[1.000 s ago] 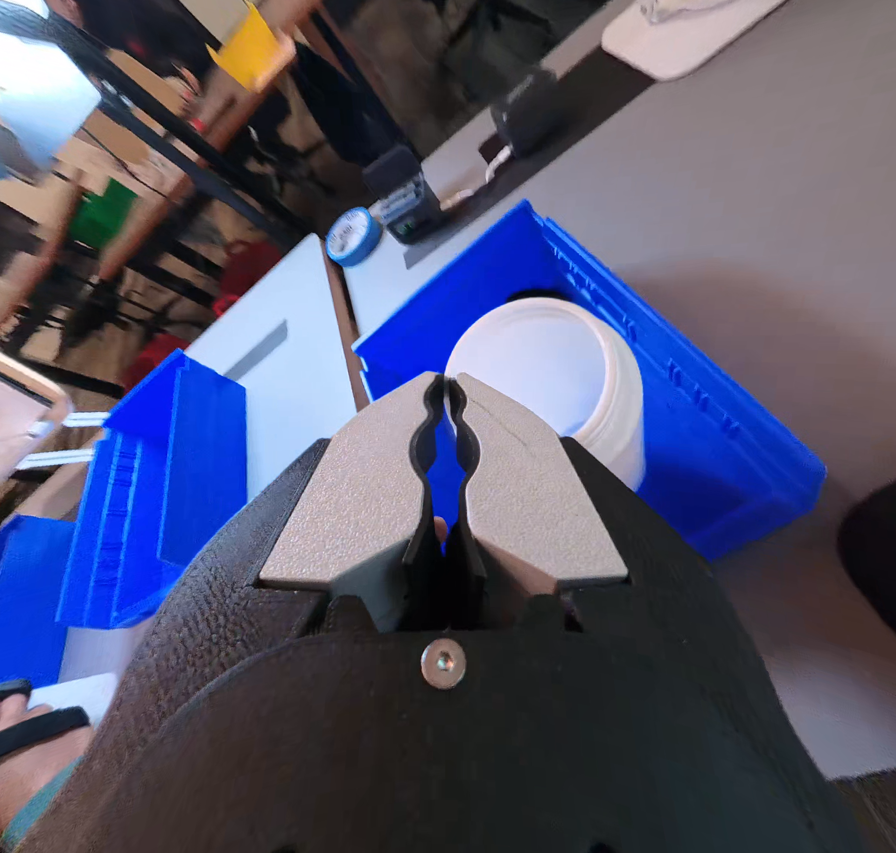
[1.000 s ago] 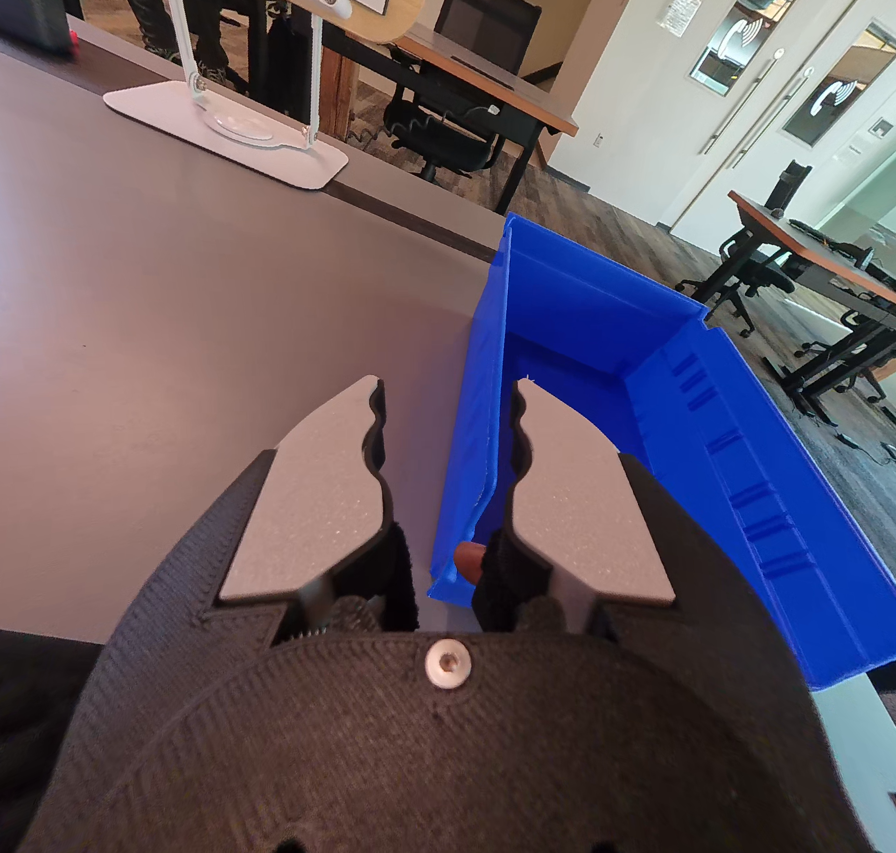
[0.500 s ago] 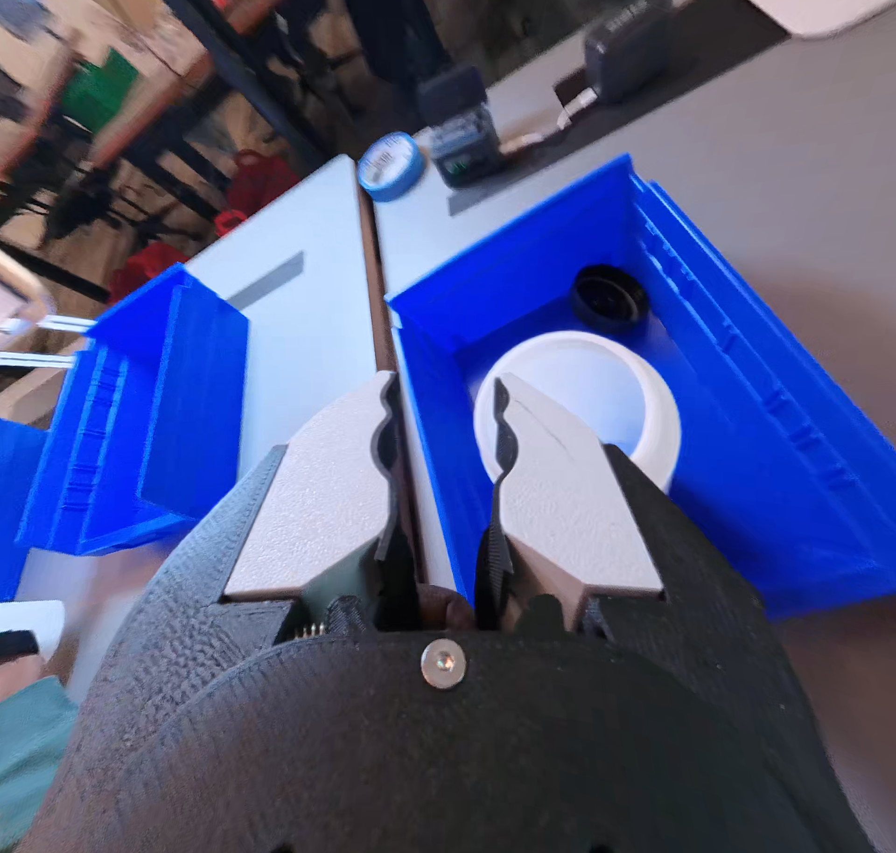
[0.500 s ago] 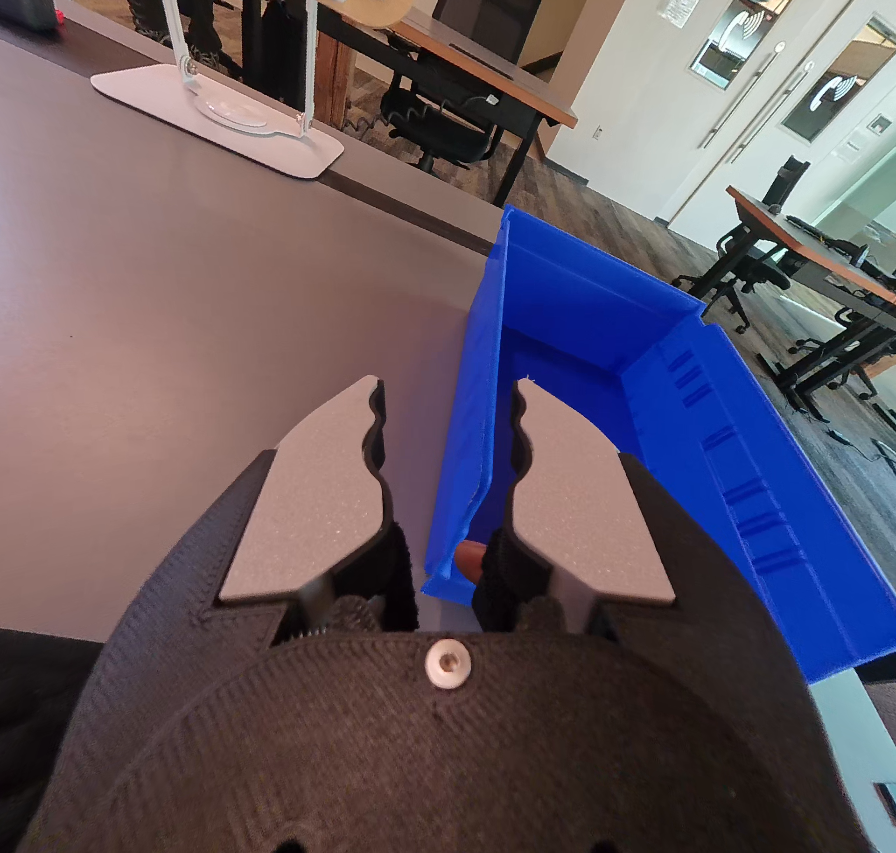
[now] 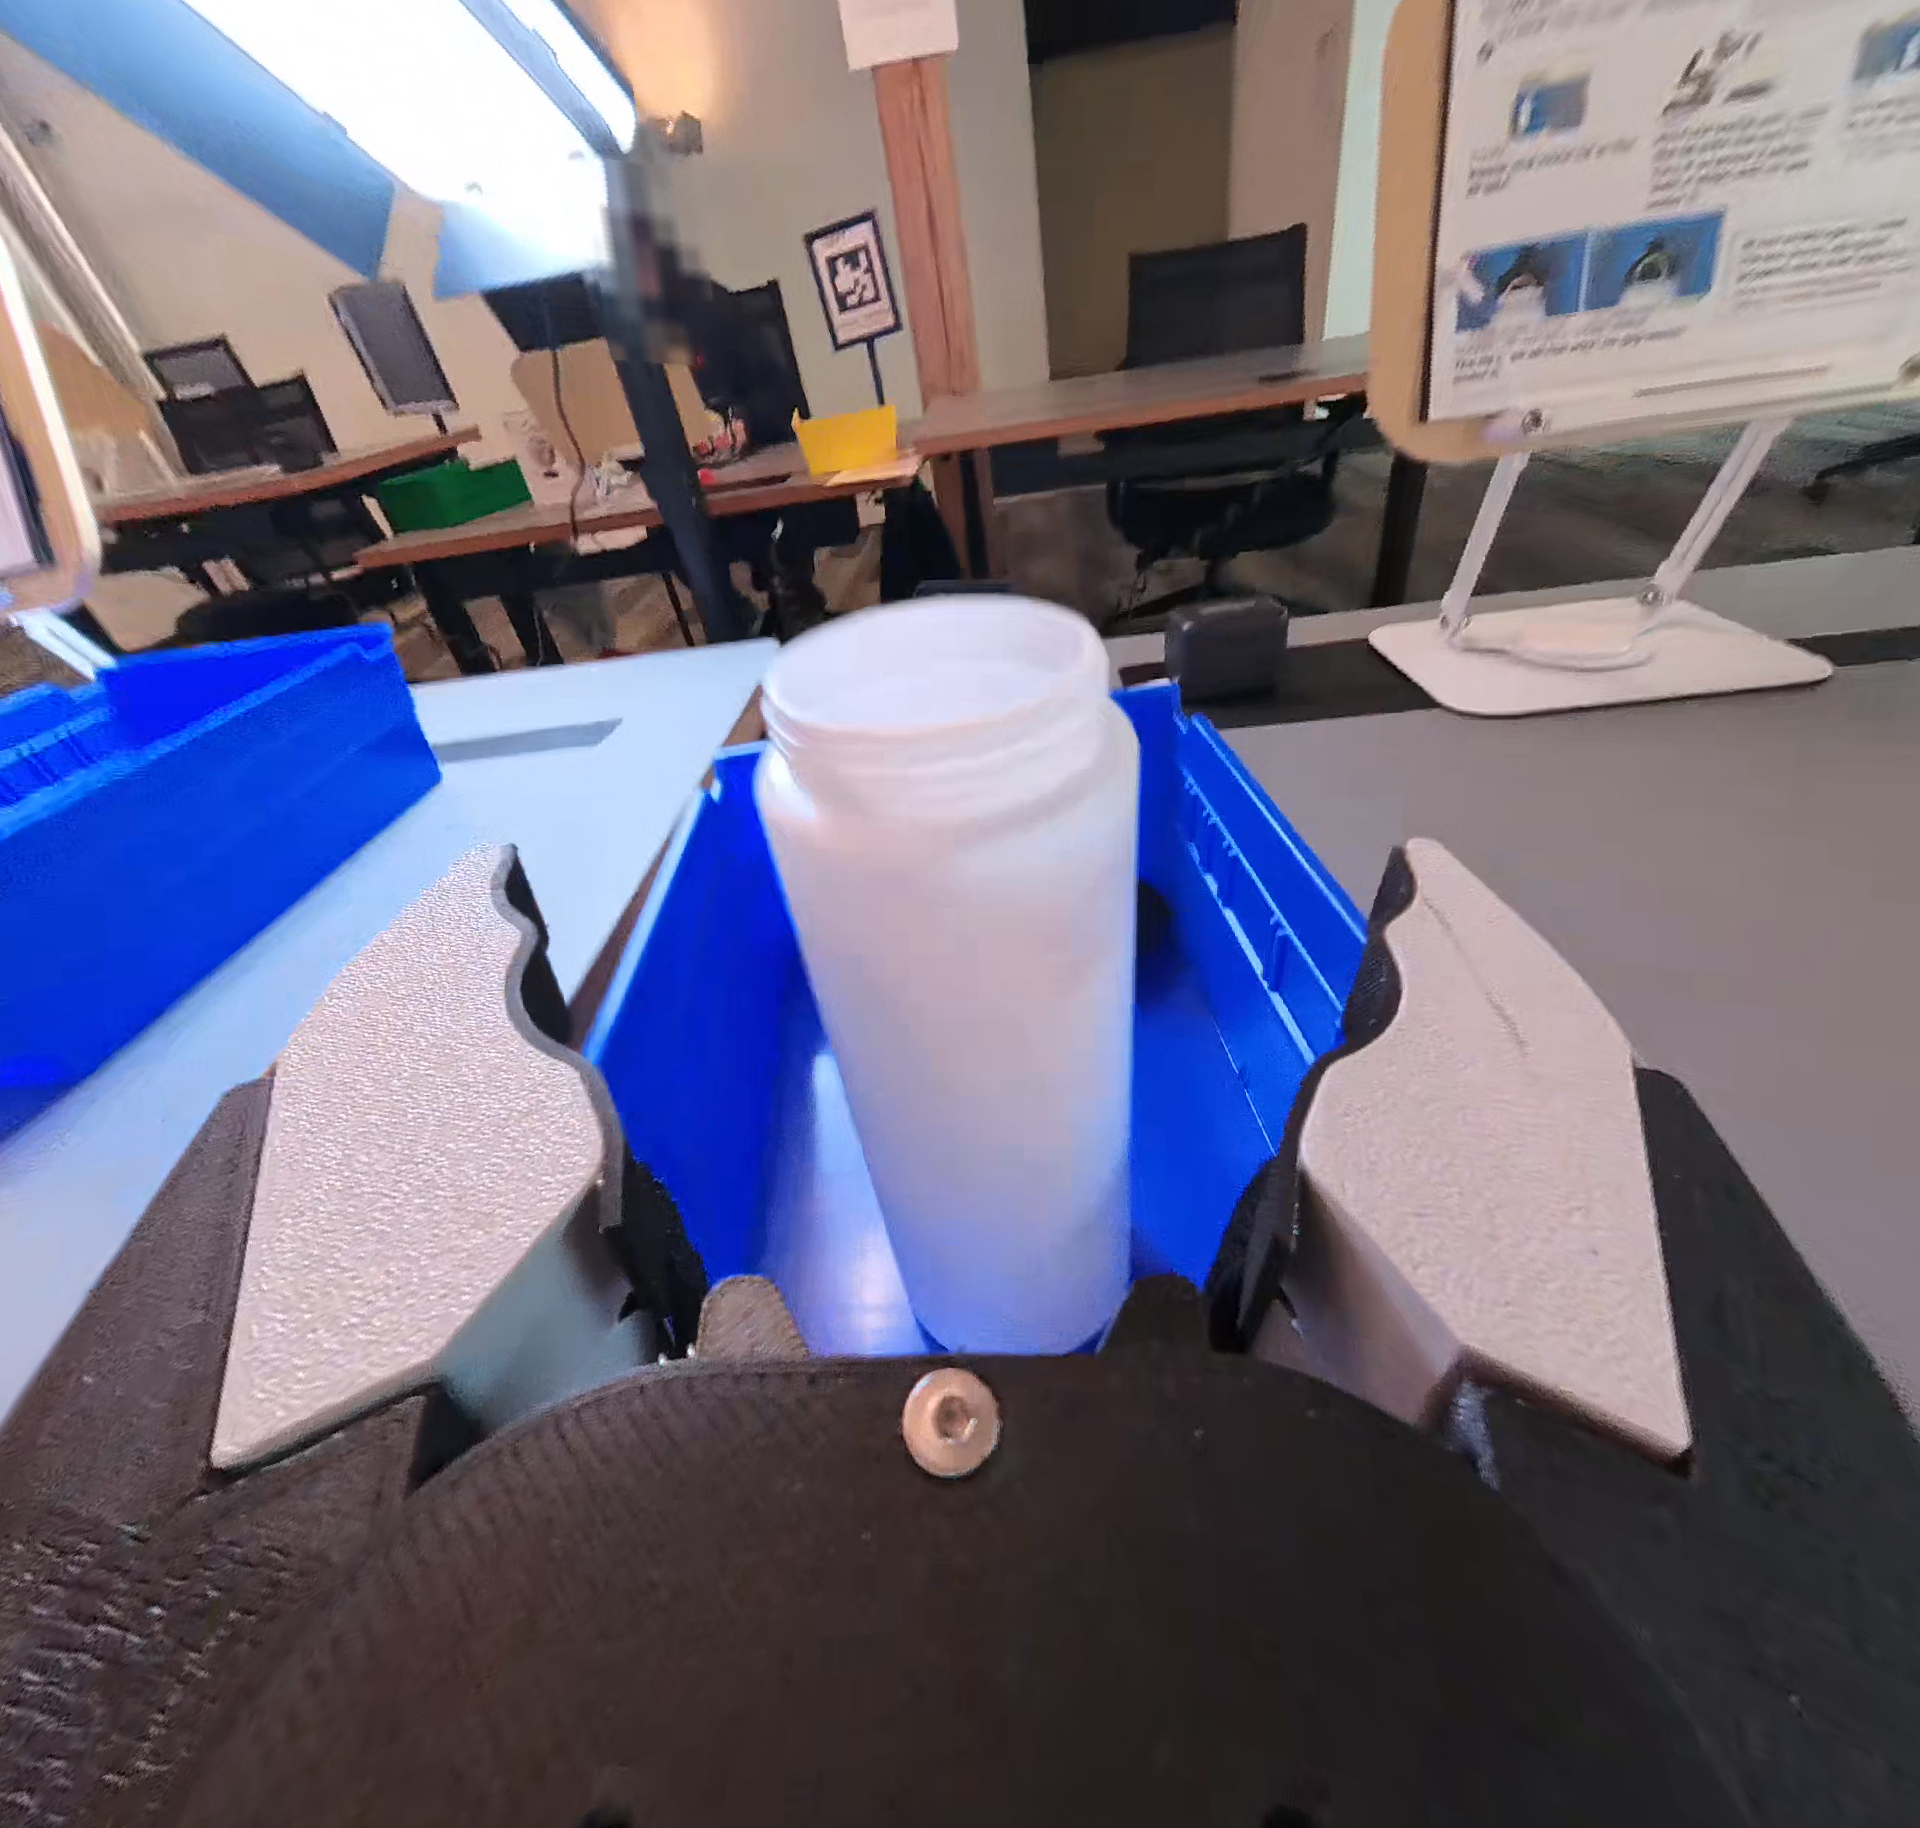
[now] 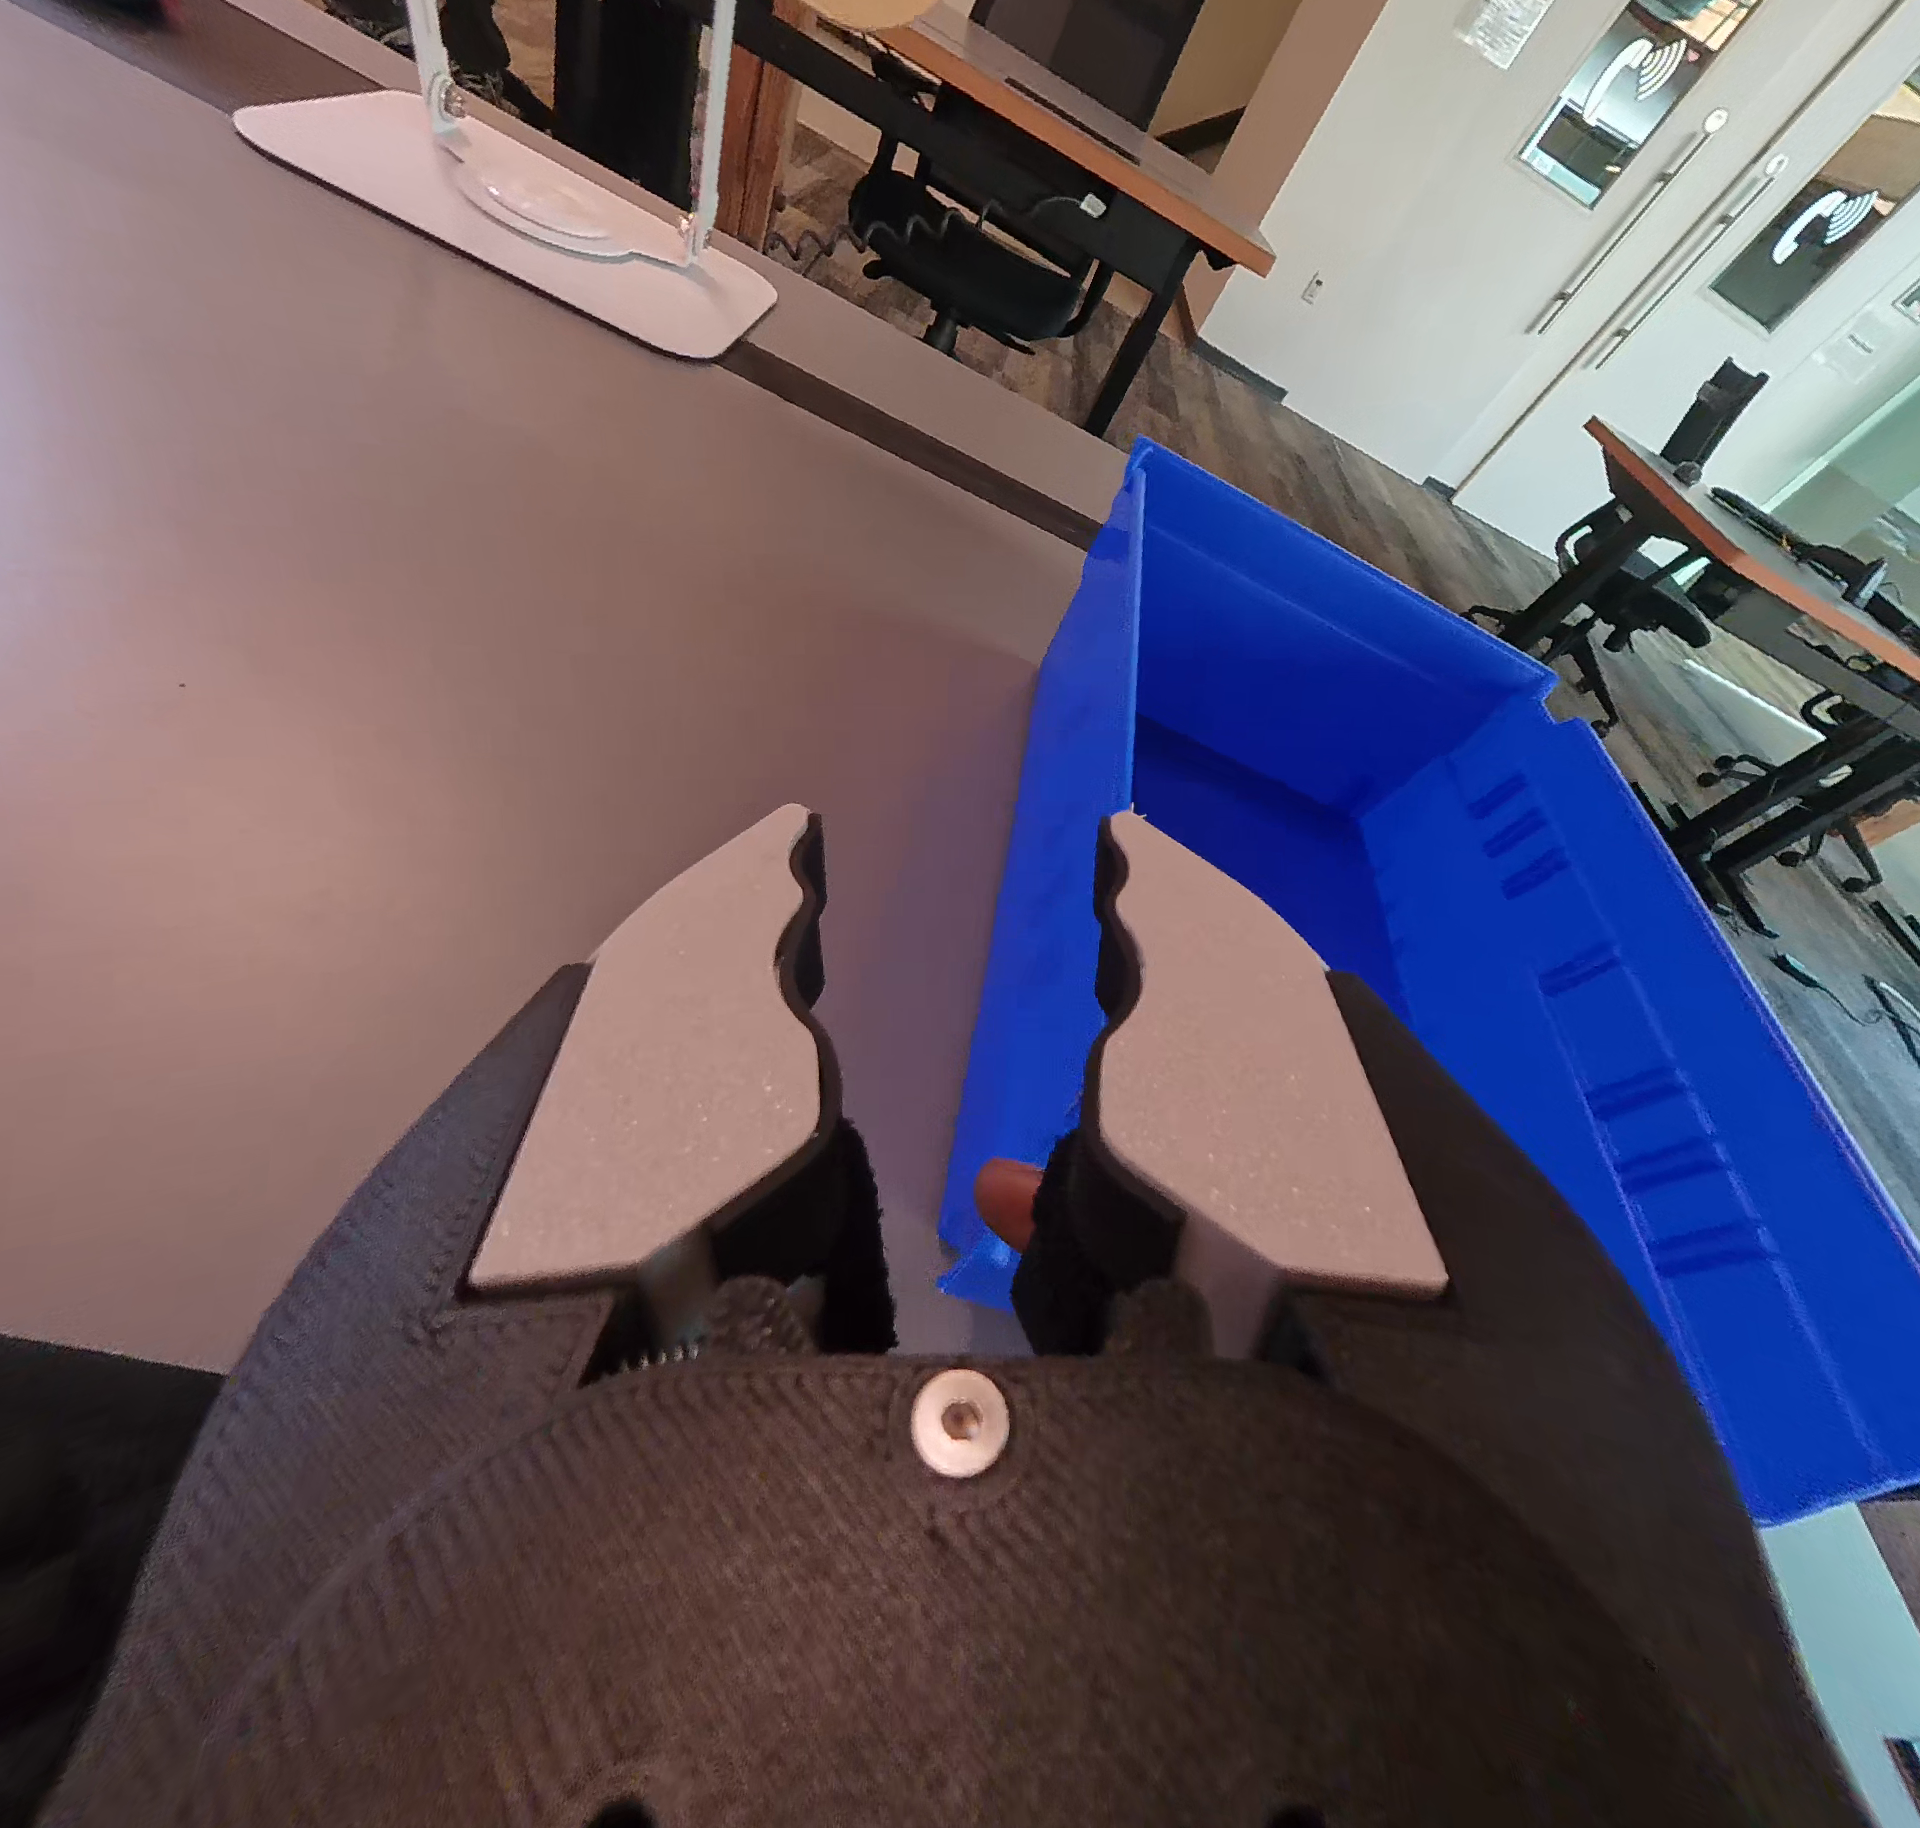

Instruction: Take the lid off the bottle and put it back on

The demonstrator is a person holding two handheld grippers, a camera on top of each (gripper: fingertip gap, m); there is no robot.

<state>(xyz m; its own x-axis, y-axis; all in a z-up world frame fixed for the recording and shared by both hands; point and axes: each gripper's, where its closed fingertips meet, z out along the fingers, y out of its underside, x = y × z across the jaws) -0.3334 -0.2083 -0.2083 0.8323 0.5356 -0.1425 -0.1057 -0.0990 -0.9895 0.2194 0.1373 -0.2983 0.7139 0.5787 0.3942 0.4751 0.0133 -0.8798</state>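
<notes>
The left gripper has its jaws spread wide on either side of the white bottle, not touching it. The bottle stands upright and lidless in a blue bin. The right gripper is partly apart, straddling the near left wall of another blue bin. Both bins sit on a grey table; farther off are a white sign stand, desks and office chairs.

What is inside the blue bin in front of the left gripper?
A white bottle stands upright in the blue bin, its mouth open, no lid on. The floor behind the bottle is hidden.
</notes>
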